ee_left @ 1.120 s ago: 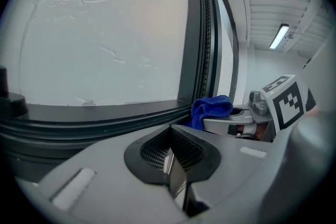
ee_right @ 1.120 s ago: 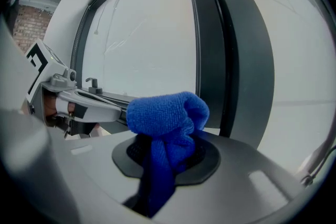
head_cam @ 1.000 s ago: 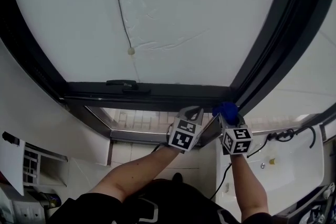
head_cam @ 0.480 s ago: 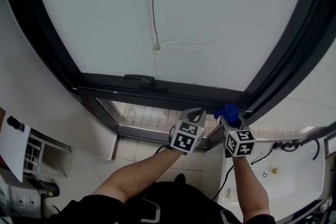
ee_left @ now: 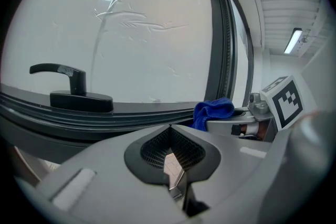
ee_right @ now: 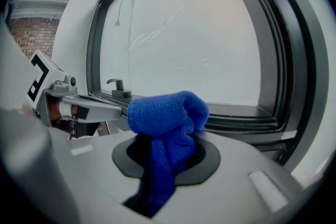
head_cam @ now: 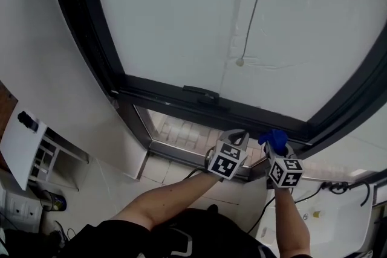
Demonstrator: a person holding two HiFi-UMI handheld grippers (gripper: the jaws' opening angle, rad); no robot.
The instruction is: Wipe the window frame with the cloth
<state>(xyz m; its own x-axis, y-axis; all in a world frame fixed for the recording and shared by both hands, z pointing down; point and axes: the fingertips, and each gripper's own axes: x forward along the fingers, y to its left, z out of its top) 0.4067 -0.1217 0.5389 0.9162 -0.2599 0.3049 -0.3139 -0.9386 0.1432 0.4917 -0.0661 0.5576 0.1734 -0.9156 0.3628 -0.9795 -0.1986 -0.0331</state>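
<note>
Just below the black window frame [head_cam: 254, 114], the right gripper [head_cam: 277, 147] has its jaws clamped on a bunched blue cloth [head_cam: 273, 138], held near the frame's lower rail towards its right corner. Just beside it, the left gripper [head_cam: 236, 136] has its jaws together with nothing between them. Farther along the rail sits a black handle [head_cam: 203, 93]. Beyond it, a cord [head_cam: 256, 3] hangs against the frosted pane [head_cam: 175, 21].
</note>
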